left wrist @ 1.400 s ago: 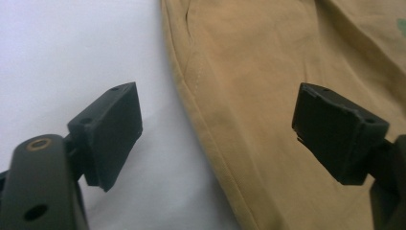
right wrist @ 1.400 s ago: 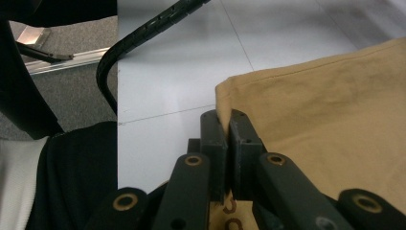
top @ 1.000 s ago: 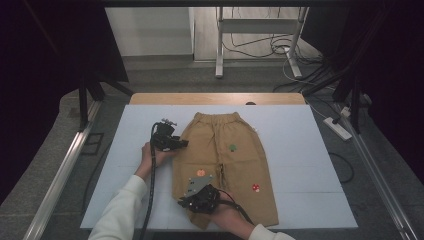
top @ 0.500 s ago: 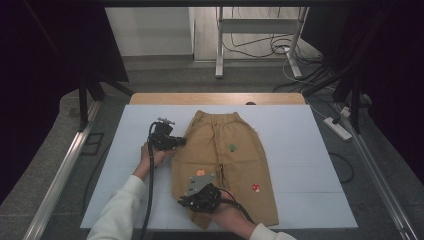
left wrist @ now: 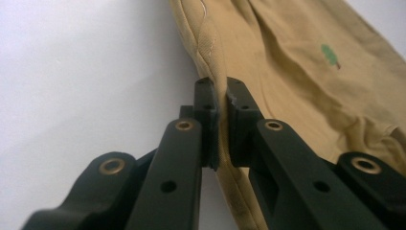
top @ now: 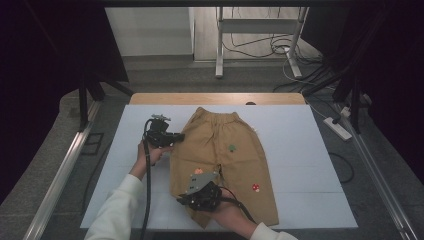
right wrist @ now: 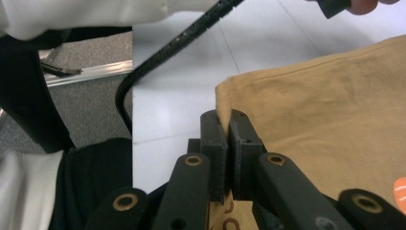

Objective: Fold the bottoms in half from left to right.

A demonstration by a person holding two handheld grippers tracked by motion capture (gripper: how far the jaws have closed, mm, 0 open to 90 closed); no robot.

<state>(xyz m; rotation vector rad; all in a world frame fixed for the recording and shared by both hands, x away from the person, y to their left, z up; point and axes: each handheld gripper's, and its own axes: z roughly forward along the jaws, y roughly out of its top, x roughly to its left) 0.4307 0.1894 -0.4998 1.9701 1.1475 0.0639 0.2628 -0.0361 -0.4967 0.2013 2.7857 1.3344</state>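
Tan child's trousers [top: 225, 150] with small embroidered patches lie flat on the white table cover, waistband at the far end. My left gripper [top: 176, 136] is at the trousers' left side, near the hip. In the left gripper view its jaws [left wrist: 220, 96] are shut on the side seam of the tan cloth [left wrist: 297, 72], which stands up between the pads. My right gripper [top: 183, 201] is at the near left hem. In the right gripper view it [right wrist: 225, 120] is shut on the hem corner of the cloth [right wrist: 325, 115].
The white cover [top: 300, 150] leaves wide bare margins around the trousers, over a wooden table edge [top: 215, 98] at the back. A black cable [right wrist: 158, 52] trails from the left gripper past a white sleeve [top: 117, 210]. Metal rails run along both table sides.
The left hand and its gripper have crept a little to the left and away from me at the trousers' left edge. The right hand and the trousers stay put.
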